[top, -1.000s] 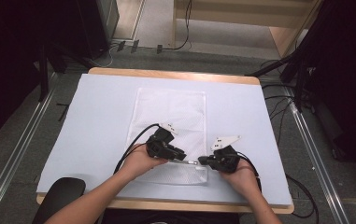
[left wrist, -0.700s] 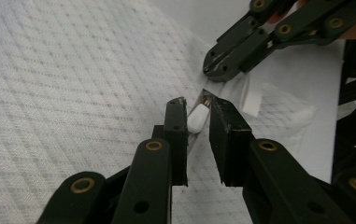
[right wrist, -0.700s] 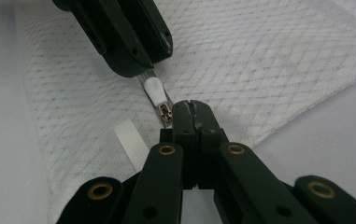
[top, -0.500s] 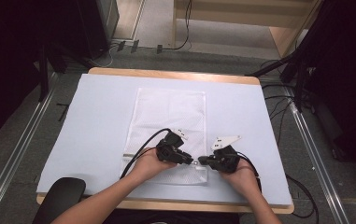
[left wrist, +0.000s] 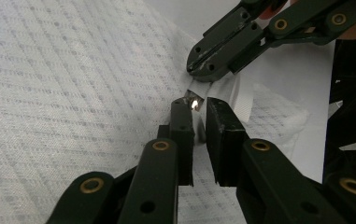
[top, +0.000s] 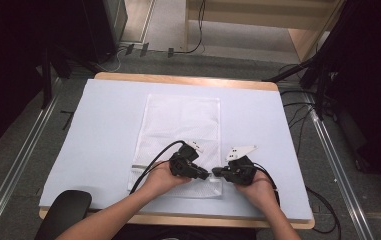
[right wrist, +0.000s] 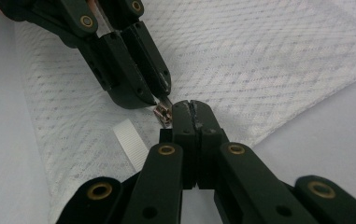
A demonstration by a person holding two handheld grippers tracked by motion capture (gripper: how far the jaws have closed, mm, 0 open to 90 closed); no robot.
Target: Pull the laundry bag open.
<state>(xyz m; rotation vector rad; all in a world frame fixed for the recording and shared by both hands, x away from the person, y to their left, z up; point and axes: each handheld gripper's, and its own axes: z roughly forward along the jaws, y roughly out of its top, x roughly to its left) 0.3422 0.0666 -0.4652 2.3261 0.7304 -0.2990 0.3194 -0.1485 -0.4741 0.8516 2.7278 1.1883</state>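
My right gripper (right wrist: pixel 190 106) is clamped on the mesh bag's (top: pixel 180 130) corner. The left gripper (left wrist: pixel 199 109) has just been closing on the zipper pull (right wrist: pixel 162 113), just ahead of its tips, not yet pinched. Bag's limp and light; the pull's tiny and slippery, so grab the tab itself.

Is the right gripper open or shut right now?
Shut: the right gripper has its jaws pressed together on the mesh bag's corner, beside the zipper pull.

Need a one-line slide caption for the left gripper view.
Left gripper closing around the small metal zipper pull of a white mesh laundry bag.
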